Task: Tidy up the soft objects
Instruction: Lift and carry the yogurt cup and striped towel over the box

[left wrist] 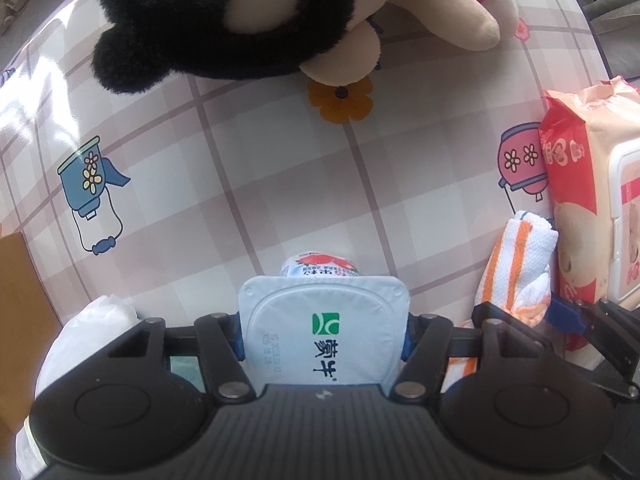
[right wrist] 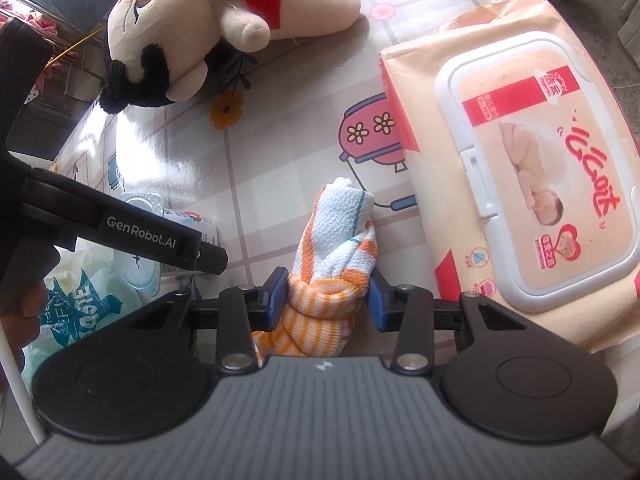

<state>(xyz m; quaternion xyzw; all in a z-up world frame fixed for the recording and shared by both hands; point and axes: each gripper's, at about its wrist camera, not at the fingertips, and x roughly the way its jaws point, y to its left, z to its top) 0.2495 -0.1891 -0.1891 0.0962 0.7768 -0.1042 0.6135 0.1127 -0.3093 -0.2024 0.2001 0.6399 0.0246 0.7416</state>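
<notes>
The rolled striped towel (right wrist: 336, 256) lies on the bench (right wrist: 280, 168) with its long axis running straight away from my right claw (right wrist: 328, 300); its near, knotted end sits between the blue pads (right wrist: 276, 300), which press it from both sides. My right claw is clenched on the towel. The wet-wipes pack (right wrist: 512, 184) lies just beside the towel on its right.

My left claw (left wrist: 324, 332) stands to the left of the towel, pointing steeply down over a yogurt cup (left wrist: 324, 320). The cup's foil lid fills the gap and both pads (left wrist: 408, 340) meet its sides, so I judge it grasping the cup.

The plush doll (left wrist: 224, 20) lies well beyond both claws.

The towel's near end is hidden under my right claw body. A white bag (left wrist: 96, 320) at the left is cut off, contents unclear.
</notes>
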